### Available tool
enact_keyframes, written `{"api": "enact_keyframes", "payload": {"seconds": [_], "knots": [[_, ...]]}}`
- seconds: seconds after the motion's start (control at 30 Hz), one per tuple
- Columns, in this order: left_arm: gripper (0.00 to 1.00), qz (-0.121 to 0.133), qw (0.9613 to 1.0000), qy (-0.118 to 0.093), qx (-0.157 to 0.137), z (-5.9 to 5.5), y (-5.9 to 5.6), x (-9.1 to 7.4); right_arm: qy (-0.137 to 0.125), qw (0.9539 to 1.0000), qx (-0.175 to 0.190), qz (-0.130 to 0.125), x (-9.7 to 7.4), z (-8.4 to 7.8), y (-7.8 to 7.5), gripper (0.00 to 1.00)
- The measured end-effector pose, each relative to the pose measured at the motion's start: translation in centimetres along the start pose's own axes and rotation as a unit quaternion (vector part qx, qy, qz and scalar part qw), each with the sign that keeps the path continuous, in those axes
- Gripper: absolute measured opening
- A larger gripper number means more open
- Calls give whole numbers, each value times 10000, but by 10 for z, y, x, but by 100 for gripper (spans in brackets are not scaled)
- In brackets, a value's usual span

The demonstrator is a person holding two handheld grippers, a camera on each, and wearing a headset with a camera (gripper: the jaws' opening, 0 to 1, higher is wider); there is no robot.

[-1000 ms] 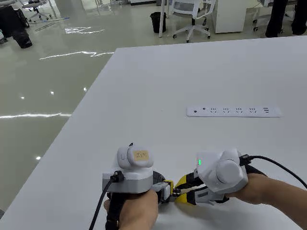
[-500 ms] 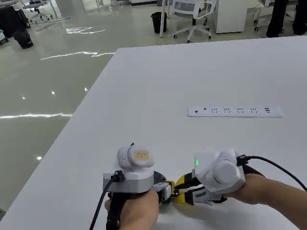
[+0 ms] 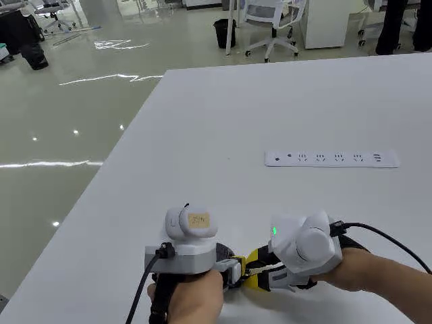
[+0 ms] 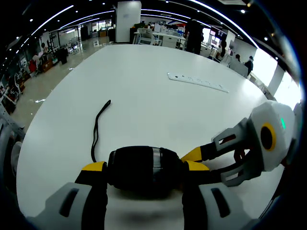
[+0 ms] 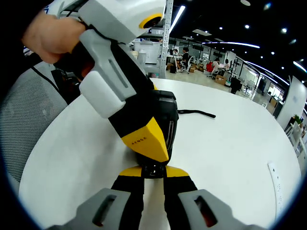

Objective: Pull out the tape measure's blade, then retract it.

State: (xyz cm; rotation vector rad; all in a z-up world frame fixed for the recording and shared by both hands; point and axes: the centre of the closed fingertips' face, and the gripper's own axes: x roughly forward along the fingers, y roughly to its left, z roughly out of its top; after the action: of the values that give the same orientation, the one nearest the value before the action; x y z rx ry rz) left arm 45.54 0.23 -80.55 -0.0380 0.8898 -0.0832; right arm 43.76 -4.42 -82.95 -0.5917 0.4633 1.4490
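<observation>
Tape measure (image 4: 139,167), a black case, lies on the white table (image 3: 270,101), the largest thing in sight, which spreads from the lower edge of the head view to its upper right, with glossy floor (image 3: 61,121) at the upper left. Next in size, the left gripper (image 4: 144,175) rises from the bottom of its own view, its yellow-tipped jaws clamped on either side of the case. The right gripper (image 5: 153,171) meets it at the bottom centre of the head view, jaws pinched almost together on a small dark end tab (image 5: 153,168) at the case's near edge. A white power strip (image 3: 331,158) lies well apart, right of centre. A thin black strap (image 4: 96,127) trails from the case across the table.
</observation>
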Motion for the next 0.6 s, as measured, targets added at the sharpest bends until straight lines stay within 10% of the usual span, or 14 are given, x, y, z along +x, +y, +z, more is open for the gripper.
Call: {"api": "enact_keyframes", "payload": {"seconds": [0.6], "knots": [[62, -72, 9998, 84, -155, -1, 1, 0, 2, 9999, 125, -88, 0, 1, 0, 16]]}}
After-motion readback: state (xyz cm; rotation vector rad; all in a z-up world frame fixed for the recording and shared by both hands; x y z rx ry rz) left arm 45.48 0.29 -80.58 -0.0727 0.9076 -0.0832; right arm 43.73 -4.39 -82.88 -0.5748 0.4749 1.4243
